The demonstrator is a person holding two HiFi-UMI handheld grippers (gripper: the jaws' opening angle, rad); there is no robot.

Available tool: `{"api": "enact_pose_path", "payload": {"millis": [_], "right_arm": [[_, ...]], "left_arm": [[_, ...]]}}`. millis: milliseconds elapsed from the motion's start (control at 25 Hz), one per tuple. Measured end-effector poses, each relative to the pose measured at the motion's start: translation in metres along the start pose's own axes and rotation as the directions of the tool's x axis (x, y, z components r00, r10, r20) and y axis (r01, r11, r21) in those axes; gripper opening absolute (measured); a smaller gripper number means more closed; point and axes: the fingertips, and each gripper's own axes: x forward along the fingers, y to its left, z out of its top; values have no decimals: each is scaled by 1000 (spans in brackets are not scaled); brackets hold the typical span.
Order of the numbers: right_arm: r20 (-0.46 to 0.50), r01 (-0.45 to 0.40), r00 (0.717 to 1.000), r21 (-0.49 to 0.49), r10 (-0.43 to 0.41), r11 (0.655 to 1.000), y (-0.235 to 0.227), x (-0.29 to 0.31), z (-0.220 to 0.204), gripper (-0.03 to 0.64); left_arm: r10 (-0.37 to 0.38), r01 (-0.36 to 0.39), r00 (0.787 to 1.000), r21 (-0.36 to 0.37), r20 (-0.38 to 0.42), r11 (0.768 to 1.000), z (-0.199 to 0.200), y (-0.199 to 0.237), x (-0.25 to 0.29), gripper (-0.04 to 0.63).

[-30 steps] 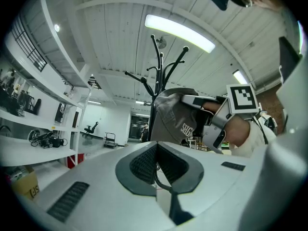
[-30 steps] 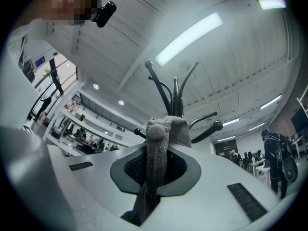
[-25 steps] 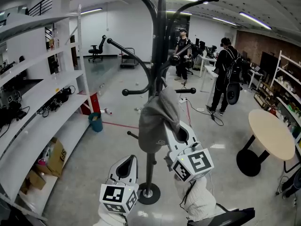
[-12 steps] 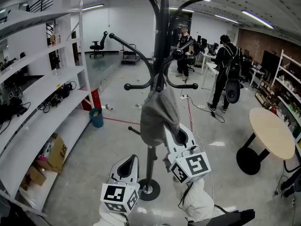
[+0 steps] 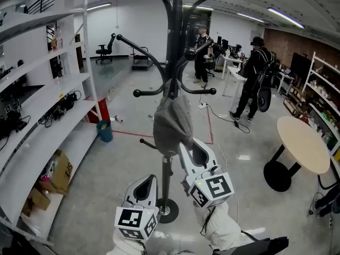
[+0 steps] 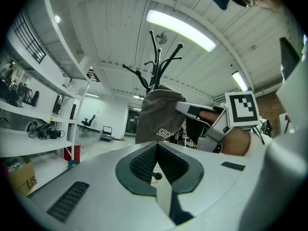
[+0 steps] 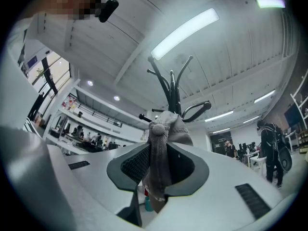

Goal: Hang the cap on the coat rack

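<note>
The black coat rack (image 5: pixel 174 47) stands right in front of me, its curved hooks spreading at the top and its round base (image 5: pixel 163 212) on the floor. A grey cap (image 5: pixel 171 124) hangs in front of the pole, its top just under the lower hooks. My right gripper (image 5: pixel 187 149) is shut on the cap's lower edge; in the right gripper view the cap (image 7: pixel 161 148) is pinched between the jaws below the rack (image 7: pixel 173 90). My left gripper (image 5: pixel 143 185) sits lower, near the base, shut and holding nothing. The left gripper view shows the cap (image 6: pixel 156 117) ahead.
White shelving (image 5: pixel 48 116) with cables and a cardboard box (image 5: pixel 61 170) runs along the left. A small blue bin (image 5: pixel 104 130) stands by it. A round table (image 5: pixel 305 145) is at the right. People (image 5: pixel 255 73) stand at the back of the room.
The right gripper has raised the cap a little along the pole, closer to the lower hooks. The left gripper has stayed low by the base.
</note>
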Motion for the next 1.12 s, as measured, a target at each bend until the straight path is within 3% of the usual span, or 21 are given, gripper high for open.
{"api": "enact_pose_path", "payload": {"millis": [600, 1000, 1120], "right_arm": [[-116, 30, 993, 7, -29, 1000, 6, -39, -31, 78], [-266, 70, 962, 15, -63, 997, 10, -74, -79, 75], [-295, 63, 954, 24, -53, 998, 12, -83, -88, 48]], "left_arm": [[-22, 22, 999, -4, -25, 1000, -14, -22, -7, 3], [-28, 29, 999, 22, -45, 999, -29, -37, -3, 3], [-28, 29, 998, 17, -53, 999, -35, -43, 0, 3]]}}
